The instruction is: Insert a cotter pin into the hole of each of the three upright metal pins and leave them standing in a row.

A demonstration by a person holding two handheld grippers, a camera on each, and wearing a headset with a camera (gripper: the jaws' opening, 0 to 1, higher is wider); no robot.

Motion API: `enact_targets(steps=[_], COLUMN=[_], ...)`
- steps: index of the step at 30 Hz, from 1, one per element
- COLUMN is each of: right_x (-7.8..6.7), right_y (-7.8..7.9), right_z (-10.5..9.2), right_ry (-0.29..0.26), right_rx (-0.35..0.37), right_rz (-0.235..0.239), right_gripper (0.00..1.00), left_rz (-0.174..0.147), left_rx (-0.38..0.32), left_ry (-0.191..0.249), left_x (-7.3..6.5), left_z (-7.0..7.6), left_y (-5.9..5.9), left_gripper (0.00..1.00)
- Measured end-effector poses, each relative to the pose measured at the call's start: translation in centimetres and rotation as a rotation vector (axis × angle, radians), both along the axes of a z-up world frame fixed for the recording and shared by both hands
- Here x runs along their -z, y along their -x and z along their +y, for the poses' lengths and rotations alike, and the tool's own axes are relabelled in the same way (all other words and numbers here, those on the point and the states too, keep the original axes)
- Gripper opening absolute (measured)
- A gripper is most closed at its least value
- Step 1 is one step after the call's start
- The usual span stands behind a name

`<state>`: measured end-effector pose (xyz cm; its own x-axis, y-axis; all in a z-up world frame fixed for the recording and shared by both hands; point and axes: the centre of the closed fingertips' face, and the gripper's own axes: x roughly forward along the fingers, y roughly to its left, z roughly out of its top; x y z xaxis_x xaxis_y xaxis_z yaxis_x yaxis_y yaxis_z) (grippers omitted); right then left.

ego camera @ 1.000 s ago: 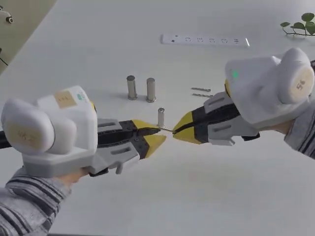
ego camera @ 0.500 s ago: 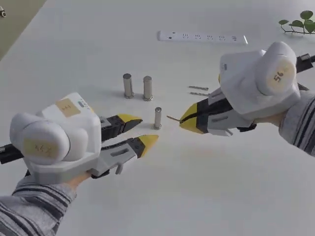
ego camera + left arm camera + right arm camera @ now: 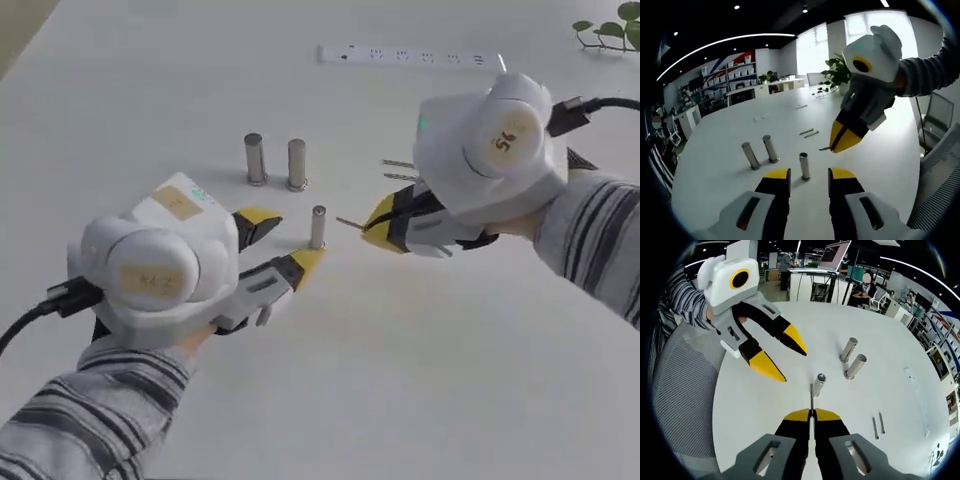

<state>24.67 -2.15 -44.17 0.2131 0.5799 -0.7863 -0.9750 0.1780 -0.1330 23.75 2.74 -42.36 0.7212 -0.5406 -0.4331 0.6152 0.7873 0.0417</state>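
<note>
Three upright metal pins stand on the white table: two side by side (image 3: 255, 159) (image 3: 297, 164), and a nearer one (image 3: 318, 227) alone. My left gripper (image 3: 283, 240) is open, its yellow tips just left of the near pin (image 3: 804, 166), which stands ahead of the gap in the left gripper view. My right gripper (image 3: 375, 222) is shut on a cotter pin (image 3: 350, 222) that points level at the near pin (image 3: 818, 384) from the right. A small gap separates the cotter pin (image 3: 811, 396) from it.
Two loose cotter pins (image 3: 402, 170) lie behind the right gripper. A white power strip (image 3: 410, 57) lies at the far edge of the table, and a plant (image 3: 610, 35) sits at the far right. Chairs and office desks stand beyond the table.
The left gripper has let go of the cotter pin, opened and drawn back to the left. The right gripper has kept the cotter pin and now points it at the near pin.
</note>
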Motion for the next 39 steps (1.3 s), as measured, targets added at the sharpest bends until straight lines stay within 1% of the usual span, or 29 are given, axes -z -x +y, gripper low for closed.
enact_targets(steps=[1, 2, 4, 5, 6, 7, 11, 13, 15, 17, 19, 20, 22, 26, 28, 29, 31, 39], right_x=[0.1, 0.2, 0.6, 0.7, 0.8, 0.9, 1.2, 1.4, 1.7, 1.8, 1.8, 1.8, 1.8, 1.8, 1.9, 1.9, 1.9, 1.8], right_y=[-0.1, -0.1, -0.8, -1.0, -1.0, -1.1, -1.6, -1.6, -1.9, -1.8, -1.6, -1.5, -1.5, -1.5, -1.5, -1.5, -1.4, -1.4], right_z=[0.1, 0.1, 0.0, 0.0, 0.0, 0.0, 0.0, 0.1, 0.2, 0.3, 0.4, 0.4, 0.4, 0.3, 0.3, 0.2, 0.3, 0.7], right_ry=[0.000, 0.002, 0.008, 0.011, 0.011, 0.007, 0.000, 0.002, 0.007, 0.006, 0.006, 0.006, 0.008, 0.006, 0.011, 0.017, 0.019, 0.015], right_rx=[0.002, 0.002, 0.011, 0.020, 0.027, 0.038, 0.044, 0.045, 0.043, 0.044, 0.039, 0.039, 0.039, 0.044, 0.046, 0.045, 0.044, 0.030], right_rz=[0.000, 0.001, 0.003, 0.008, 0.014, 0.030, 0.049, 0.050, 0.053, 0.059, 0.061, 0.061, 0.062, 0.062, 0.065, 0.062, 0.062, 0.060], right_gripper=[0.00, 0.00, 0.00, 0.00, 0.00, 0.00, 0.00, 0.00, 0.00, 0.00, 0.00, 0.00, 0.00, 0.00, 0.00, 0.00, 0.00, 0.00], left_rz=[-0.003, -0.007, -0.007, 0.000, 0.006, 0.011, 0.016, 0.037, 0.037, 0.054, 0.076, 0.075, 0.077, 0.094, 0.096, 0.102, 0.117, 0.126], left_rx=[-0.001, -0.001, -0.005, -0.010, -0.015, -0.019, -0.037, -0.053, -0.055, -0.062, -0.072, -0.070, -0.067, -0.068, -0.073, -0.076, -0.086, -0.102], left_ry=[-0.010, -0.042, -0.055, -0.054, -0.050, -0.047, -0.046, -0.027, -0.022, -0.019, 0.004, 0.004, -0.002, 0.009, 0.010, 0.012, 0.030, 0.030], left_x=[0.2, 0.6, 1.0, 1.3, 1.5, 1.7, 2.2, 2.5, 2.7, 3.2, 3.6, 3.6, 3.8, 4.3, 4.5, 4.6, 4.7, 5.2], left_z=[0.0, 0.0, -0.2, -0.2, -0.2, -0.3, -0.6, -0.7, -0.9, -1.0, -1.3, -1.4, -1.6, -1.9, -2.0, -2.0, -2.1, -2.0], left_y=[-0.2, -0.4, -0.8, -1.0, -1.1, -1.3, -2.1, -2.5, -2.8, -3.1, -3.5, -3.6, -3.8, -4.0, -4.1, -4.1, -4.1, -4.3], left_gripper=[0.27, 0.27, 0.27, 0.27, 0.26, 0.26, 0.24, 0.23, 0.22, 0.22, 0.21, 0.21, 0.20, 0.17, 0.15, 0.14, 0.11, 0.06])
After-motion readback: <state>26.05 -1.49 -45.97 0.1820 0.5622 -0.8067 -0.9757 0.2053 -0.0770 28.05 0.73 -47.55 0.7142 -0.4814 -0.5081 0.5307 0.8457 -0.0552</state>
